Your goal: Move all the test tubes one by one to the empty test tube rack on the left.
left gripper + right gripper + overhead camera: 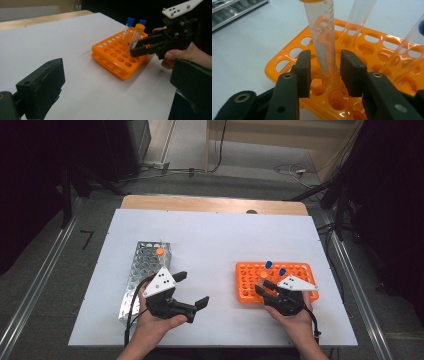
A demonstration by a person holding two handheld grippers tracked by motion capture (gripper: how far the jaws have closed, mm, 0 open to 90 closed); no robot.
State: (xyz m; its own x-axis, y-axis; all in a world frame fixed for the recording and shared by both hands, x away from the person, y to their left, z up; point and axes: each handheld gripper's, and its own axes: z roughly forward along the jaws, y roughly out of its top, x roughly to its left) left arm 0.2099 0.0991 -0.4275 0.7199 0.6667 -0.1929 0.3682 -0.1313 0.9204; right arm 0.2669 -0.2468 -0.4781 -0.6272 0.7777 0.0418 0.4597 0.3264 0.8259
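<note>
Far left on the white tabletop (210, 240): a perforated metal test-tube rack (145, 270), one orange-capped tube (159, 251) standing at its far end. Just beside that rack, the left gripper (192, 289), held low over the table, jaws spread wide and empty, well apart from any tube. Further right, the orange plastic tube rack (250, 285), carrying two blue-capped clear tubes (129, 25) and one orange-capped graduated clear tube (322, 37), all upright or slightly leaning in their holes. At that rack's near edge, the right gripper (325, 68), jaws narrowed to either side of the orange-capped graduated tube's lower body, a sliver of gap showing on each side, so not quite clamped yet. Step in hand, by the look of it: taking hold of that tube for lifting out, probably toward the metal rack. Next move likely calls for closing the jaws squarely on the tube wall, then a straight upward pull, without knocking the neighbouring blue-capped tubes close behind.
</note>
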